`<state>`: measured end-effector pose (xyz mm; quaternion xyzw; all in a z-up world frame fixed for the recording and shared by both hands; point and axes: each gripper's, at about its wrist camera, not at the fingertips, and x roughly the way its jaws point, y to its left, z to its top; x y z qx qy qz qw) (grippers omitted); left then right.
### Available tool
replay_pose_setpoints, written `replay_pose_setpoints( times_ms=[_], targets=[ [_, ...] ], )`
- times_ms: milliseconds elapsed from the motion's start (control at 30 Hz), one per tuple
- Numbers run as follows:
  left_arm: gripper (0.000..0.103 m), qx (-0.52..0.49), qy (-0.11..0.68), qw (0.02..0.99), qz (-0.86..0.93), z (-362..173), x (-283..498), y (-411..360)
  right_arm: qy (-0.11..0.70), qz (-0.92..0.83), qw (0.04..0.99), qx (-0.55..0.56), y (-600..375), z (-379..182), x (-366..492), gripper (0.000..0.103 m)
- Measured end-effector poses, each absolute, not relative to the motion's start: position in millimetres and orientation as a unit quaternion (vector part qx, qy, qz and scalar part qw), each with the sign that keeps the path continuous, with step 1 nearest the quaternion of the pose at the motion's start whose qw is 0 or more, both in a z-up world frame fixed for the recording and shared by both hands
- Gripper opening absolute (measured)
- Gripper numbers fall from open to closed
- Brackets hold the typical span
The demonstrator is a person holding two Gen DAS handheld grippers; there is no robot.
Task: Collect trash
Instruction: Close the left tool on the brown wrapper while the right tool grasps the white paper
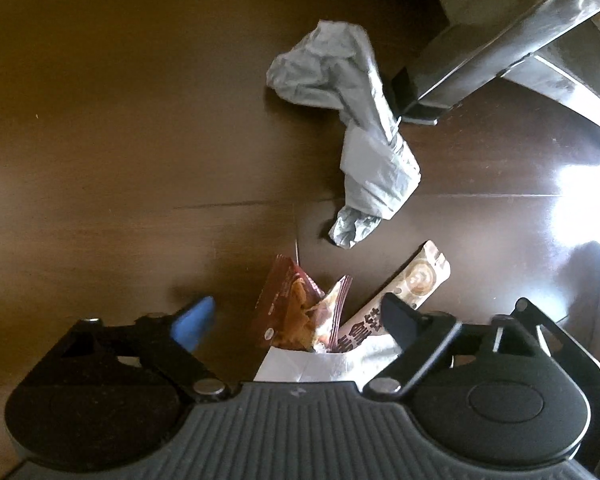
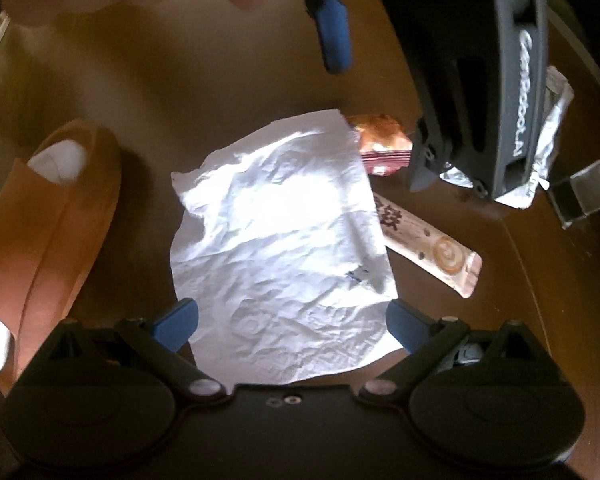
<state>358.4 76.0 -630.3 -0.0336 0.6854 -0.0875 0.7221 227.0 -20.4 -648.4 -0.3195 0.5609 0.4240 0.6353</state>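
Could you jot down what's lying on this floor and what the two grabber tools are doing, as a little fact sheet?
Surface: dark wooden floor
Trash: white paper sheet, red snack wrapper, beige stick packet, crumpled grey bag
Left gripper: open, over the red snack wrapper
Right gripper: open, over the white paper sheet
Nearby: orange slipper, metal furniture leg

Glossy dark wood-look floor (image 1: 120,140), crinkly matt white paper napkin (image 2: 284,248), shiny foil-ish red snack wrapper (image 1: 296,312), smooth printed plastic stick packet (image 2: 432,248), crumpled grey plastic bag (image 1: 340,92), polished metal chair leg (image 1: 500,40), matt tan slipper (image 2: 52,240).
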Motion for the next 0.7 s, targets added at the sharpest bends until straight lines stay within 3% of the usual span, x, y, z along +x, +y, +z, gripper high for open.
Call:
replay_pose_setpoints(
  times_ms=[100,133,367,500,600,667,700],
  targets=[
    [0.075,-0.031,0.690,0.719,-0.079,-634.6,358.1,79.6,0.556,0.421,0.635,-0.333,-17.8,-653.3,222.9,0.099],
    [0.073,-0.031,0.689,0.720,-0.077,-635.2,357.6,80.3,0.556,0.418,0.633,-0.340,-16.9,-655.2,221.7,0.094],
    [0.044,-0.030,0.689,0.720,-0.080,-635.3,359.6,83.9,0.547,0.416,0.630,-0.362,-12.7,-658.8,212.7,0.089],
    [0.042,-0.048,0.689,0.719,-0.071,-634.0,360.5,89.7,0.546,0.417,0.631,-0.361,-7.5,-659.3,210.1,0.079],
    [0.038,-0.055,0.687,0.722,-0.063,-626.8,360.1,102.1,0.542,0.418,0.635,-0.357,-8.4,-648.0,213.0,0.058],
    [0.035,-0.061,0.685,0.724,-0.051,-624.0,360.4,111.5,0.543,0.418,0.635,-0.357,-8.2,-643.7,212.5,0.038],
    [0.033,-0.064,0.685,0.724,-0.046,-622.3,360.6,115.8,0.544,0.417,0.634,-0.358,-8.1,-642.2,212.5,0.021]
  ],
)
